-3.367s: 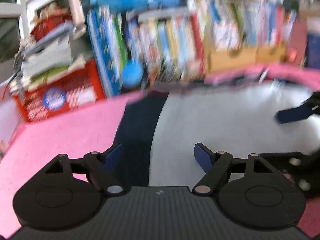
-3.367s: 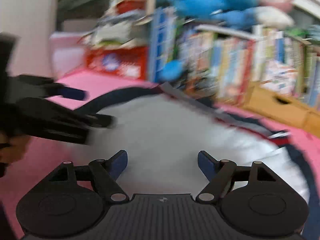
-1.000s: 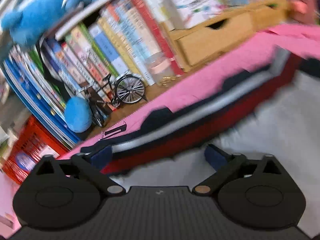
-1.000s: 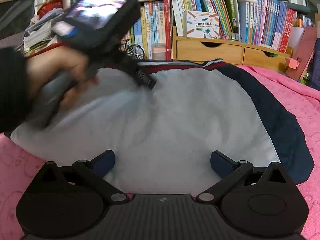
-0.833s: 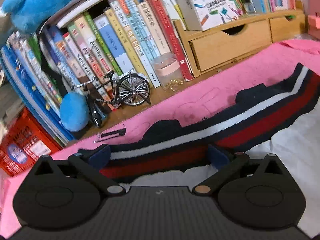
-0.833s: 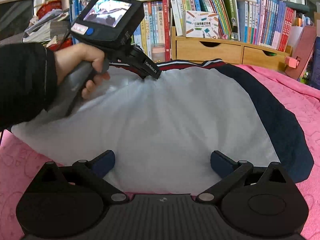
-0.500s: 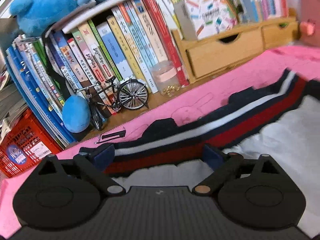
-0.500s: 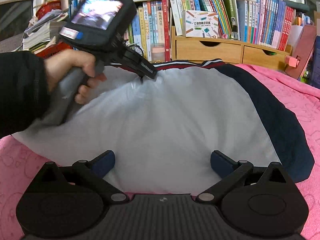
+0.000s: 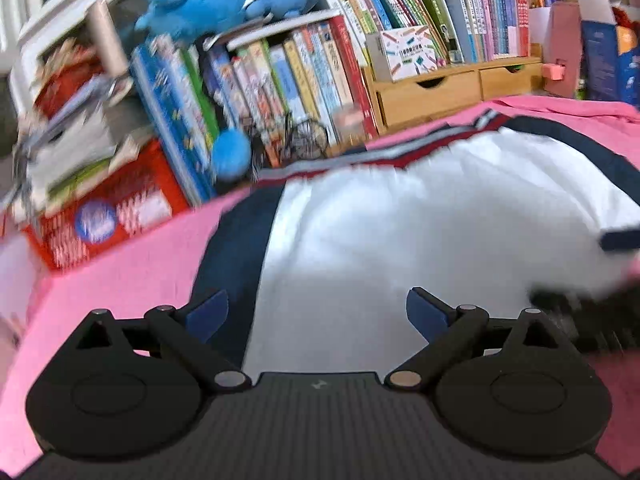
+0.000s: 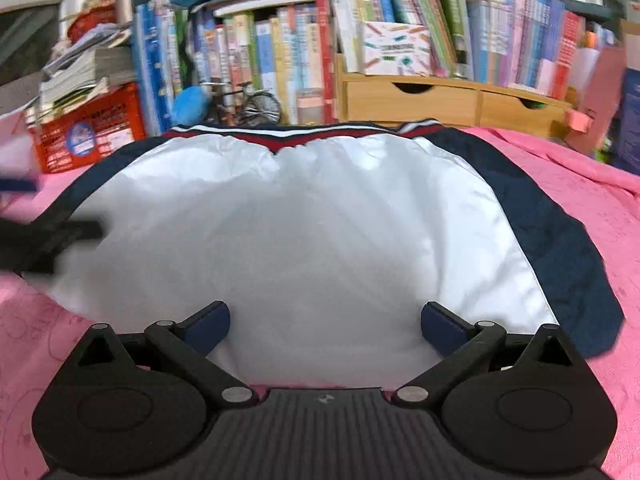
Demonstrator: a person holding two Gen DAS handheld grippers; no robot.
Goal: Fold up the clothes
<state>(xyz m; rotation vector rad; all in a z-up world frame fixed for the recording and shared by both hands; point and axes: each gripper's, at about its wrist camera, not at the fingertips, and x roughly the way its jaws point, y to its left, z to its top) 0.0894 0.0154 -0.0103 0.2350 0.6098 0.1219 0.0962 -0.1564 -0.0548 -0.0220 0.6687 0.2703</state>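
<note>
Hovering with fingers spread wide and gripping nothing, the right gripper (image 10: 324,326) and left gripper (image 9: 316,312) are flanking the garment's (image 10: 304,216) near hem, seemingly lining up for a grasp; it is lying flat on the pink cover (image 10: 580,184) before the books (image 10: 280,52).

White garment (image 10: 304,224) with navy sides — spread flat on pink cloth (image 10: 592,200).
</note>
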